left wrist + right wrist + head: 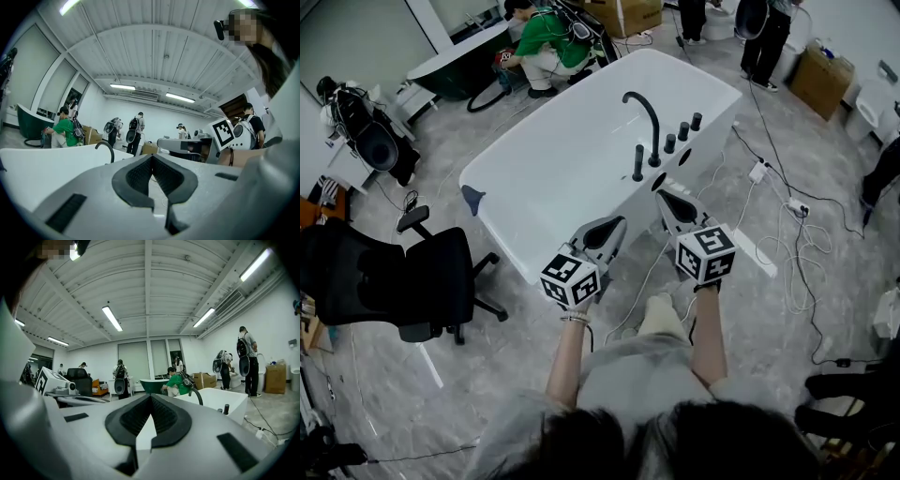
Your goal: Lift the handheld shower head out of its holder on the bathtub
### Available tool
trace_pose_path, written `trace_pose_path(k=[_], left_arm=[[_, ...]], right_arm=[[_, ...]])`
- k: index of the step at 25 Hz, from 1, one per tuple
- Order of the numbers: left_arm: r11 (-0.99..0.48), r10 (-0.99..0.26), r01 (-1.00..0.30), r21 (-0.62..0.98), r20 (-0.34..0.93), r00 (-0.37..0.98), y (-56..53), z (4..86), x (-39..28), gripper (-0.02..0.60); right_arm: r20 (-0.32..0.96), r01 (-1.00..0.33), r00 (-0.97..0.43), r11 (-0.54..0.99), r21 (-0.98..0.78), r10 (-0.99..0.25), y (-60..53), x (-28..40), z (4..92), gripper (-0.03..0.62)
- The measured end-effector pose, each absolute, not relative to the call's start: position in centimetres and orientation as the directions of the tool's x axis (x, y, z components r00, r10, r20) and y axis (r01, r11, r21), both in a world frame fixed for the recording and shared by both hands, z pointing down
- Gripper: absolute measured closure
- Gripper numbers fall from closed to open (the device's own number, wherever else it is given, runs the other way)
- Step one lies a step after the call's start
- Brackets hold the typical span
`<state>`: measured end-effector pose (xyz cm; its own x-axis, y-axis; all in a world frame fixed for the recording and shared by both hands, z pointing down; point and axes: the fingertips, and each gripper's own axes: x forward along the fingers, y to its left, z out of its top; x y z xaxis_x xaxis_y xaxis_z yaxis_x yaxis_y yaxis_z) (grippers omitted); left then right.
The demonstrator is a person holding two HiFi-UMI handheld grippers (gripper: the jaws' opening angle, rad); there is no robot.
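Observation:
A white bathtub (553,178) stands in the middle of the head view. On its right rim rise a black arched faucet (649,117), the black handheld shower head (638,163) upright in its holder, and three black knobs (682,131). My left gripper (617,223) is over the tub's near corner, shut and empty. My right gripper (661,193) hovers just short of the shower head, also shut and empty. The faucet (197,394) and a black knob (226,408) show past the right gripper (150,397). The left gripper (151,157) sees the faucet (106,149) at its left.
A black office chair (422,277) stands left of the tub. Cables (797,253) and a power strip (757,172) lie on the floor at the right. A person in green (548,42) crouches beyond the tub beside a dark green tub (459,66). Cardboard boxes (820,80) are at the back right.

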<state>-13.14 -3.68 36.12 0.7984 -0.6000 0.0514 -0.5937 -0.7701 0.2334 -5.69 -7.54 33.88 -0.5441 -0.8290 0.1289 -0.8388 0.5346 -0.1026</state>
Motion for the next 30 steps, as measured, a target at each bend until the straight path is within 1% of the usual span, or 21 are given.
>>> trace_pose_path(k=[10, 21, 30], left_arm=[[-0.735, -0.634, -0.632, 0.247, 0.08, 0.769, -8.6, 37.4, -13.0, 0.577], [-0.711, -0.659, -0.658, 0.246, 0.09, 0.746, -17.7, 37.3, -9.8, 0.577], [-0.67, -0.689, -0.691, 0.27, 0.118, 0.715, -23.8, 38.9, -7.2, 0.577]], right_arm=[[0.152, -0.804, -0.595, 0.578, -0.142, -0.789, -12.6, -6.6, 35.7, 0.593], [0.156, -0.805, -0.592, 0.57, -0.165, -0.791, -22.1, -2.7, 35.8, 0.592], [0.25, -0.777, -0.629, 0.608, -0.163, -0.736, -27.5, -1.0, 39.6, 0.592]])
